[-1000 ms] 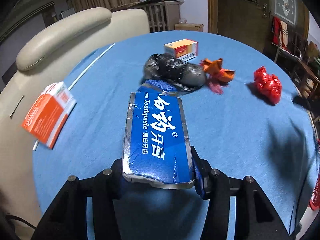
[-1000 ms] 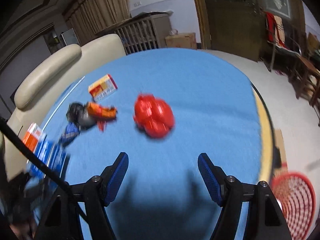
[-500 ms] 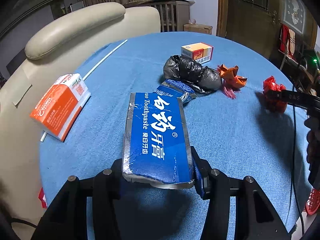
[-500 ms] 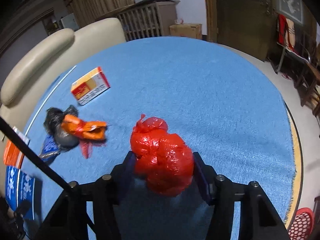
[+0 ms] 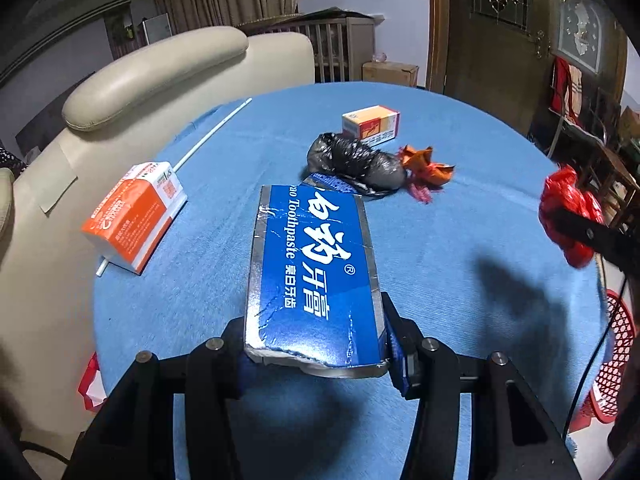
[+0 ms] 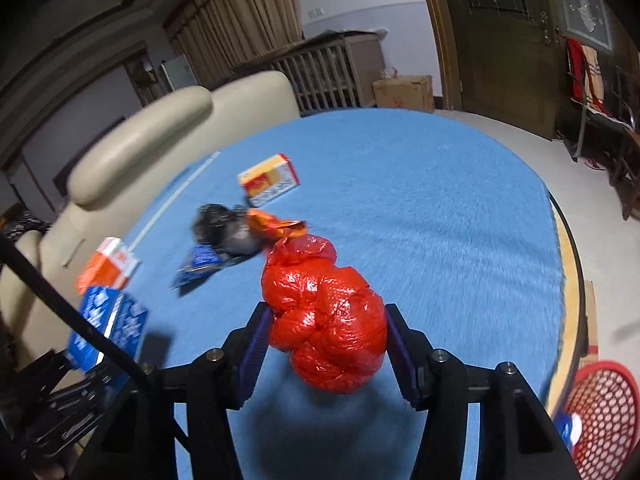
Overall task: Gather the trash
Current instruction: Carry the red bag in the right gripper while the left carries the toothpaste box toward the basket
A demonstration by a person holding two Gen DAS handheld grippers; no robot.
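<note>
My left gripper (image 5: 316,344) is shut on a flattened blue toothpaste box (image 5: 312,272), held above the blue tablecloth (image 5: 460,240). My right gripper (image 6: 324,344) is shut on a crumpled red plastic bag (image 6: 326,316), lifted off the cloth; the same red bag (image 5: 568,212) shows at the right edge of the left wrist view. On the cloth lie a black bag (image 5: 356,160), an orange wrapper (image 5: 426,164), a small orange-and-white box (image 5: 372,124) and a larger orange carton (image 5: 134,216). A red mesh basket (image 6: 600,412) stands on the floor at the right.
A cream leather chair (image 5: 160,76) presses against the table's left side, with a white stick (image 5: 212,132) lying along that edge. A blue wrapper (image 6: 200,264) lies by the black bag. The table's wooden rim (image 6: 572,264) curves down the right; a cardboard box (image 6: 404,92) sits beyond.
The right gripper closed on the red bag and lifted it off the cloth. The left gripper rose a little with the toothpaste box still in it.
</note>
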